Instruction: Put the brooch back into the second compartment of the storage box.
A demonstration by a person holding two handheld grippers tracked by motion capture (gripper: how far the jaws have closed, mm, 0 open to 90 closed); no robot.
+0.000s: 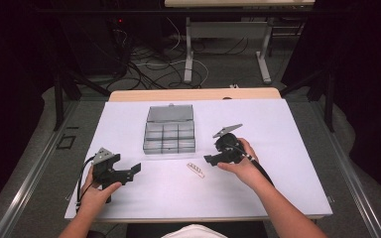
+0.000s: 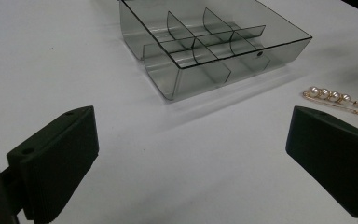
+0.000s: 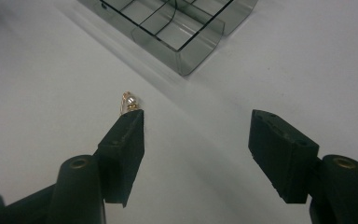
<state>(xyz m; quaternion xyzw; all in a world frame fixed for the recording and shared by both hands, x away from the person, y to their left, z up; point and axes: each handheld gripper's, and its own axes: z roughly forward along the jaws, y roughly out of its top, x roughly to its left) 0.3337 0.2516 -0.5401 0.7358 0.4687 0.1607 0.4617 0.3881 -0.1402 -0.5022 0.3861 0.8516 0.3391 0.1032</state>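
A smoky clear compartment box (image 1: 169,136) with its lid raised stands at the middle of the white table cover. A small gold pin with a row of pearls (image 1: 195,169) lies flat in front of the box, to its right. My right gripper (image 1: 210,159) is just right of the pin, low over the table. In the right gripper view its jaws (image 3: 198,126) stand apart with nothing between them, and the pin (image 3: 129,102) peeks out past the left jaw's tip. My left gripper (image 1: 131,170) rests at the front left, open (image 2: 191,140), facing the box (image 2: 205,46) and the pin (image 2: 335,99).
The white cover (image 1: 278,163) lies over a wooden table whose far edge (image 1: 193,94) shows beyond it. Behind the table are loose cables (image 1: 149,64) on the floor and the legs of another table (image 1: 265,59). Bare white surface lies between the two grippers.
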